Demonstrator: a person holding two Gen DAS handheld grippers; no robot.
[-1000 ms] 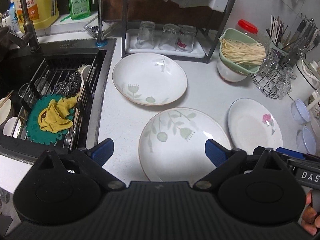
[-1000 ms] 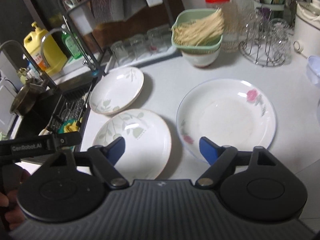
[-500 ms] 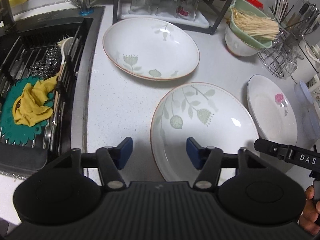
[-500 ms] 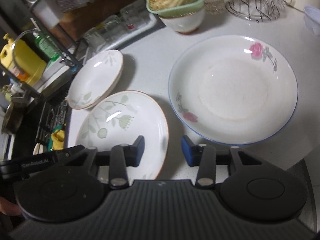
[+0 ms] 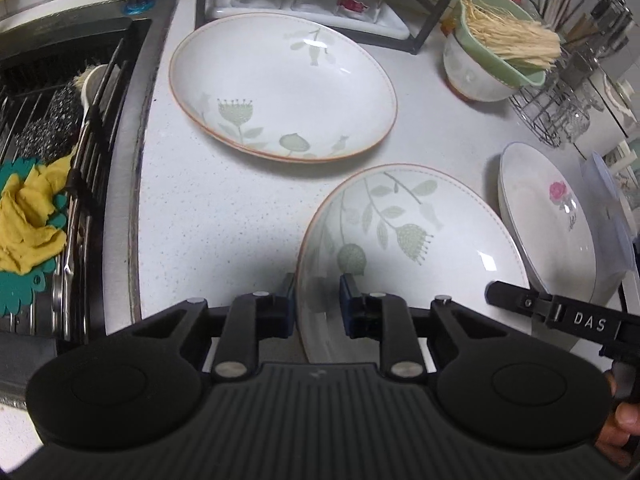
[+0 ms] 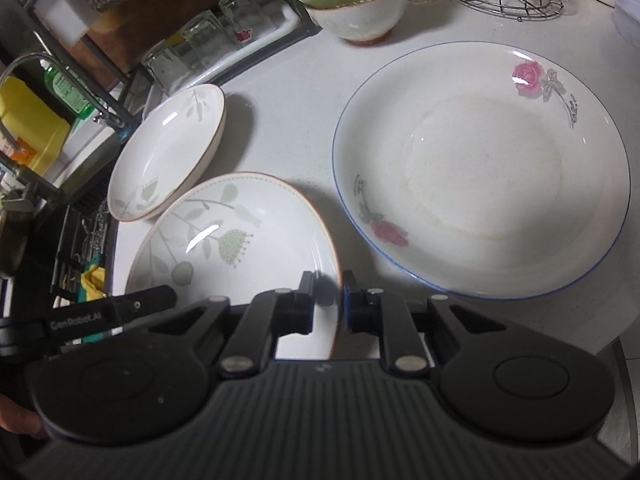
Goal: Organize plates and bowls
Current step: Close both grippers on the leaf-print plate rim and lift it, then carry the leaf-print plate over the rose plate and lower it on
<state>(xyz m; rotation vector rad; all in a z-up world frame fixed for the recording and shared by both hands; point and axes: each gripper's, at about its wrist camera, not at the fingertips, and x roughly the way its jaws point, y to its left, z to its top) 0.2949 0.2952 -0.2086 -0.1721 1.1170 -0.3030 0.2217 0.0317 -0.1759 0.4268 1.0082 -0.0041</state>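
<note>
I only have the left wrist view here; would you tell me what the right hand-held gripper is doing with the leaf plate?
Observer: The right hand-held gripper is closed on the right rim of the leaf plate, one finger inside, one outside.
Operator: Thank you. Is the rose plate touching it on that side?
Observer: No, the rose plate lies apart; bare counter shows between them.
Operator: Is there anything on that plate I cannot see?
Observer: A second pink rose sits by its near-left rim.
</note>
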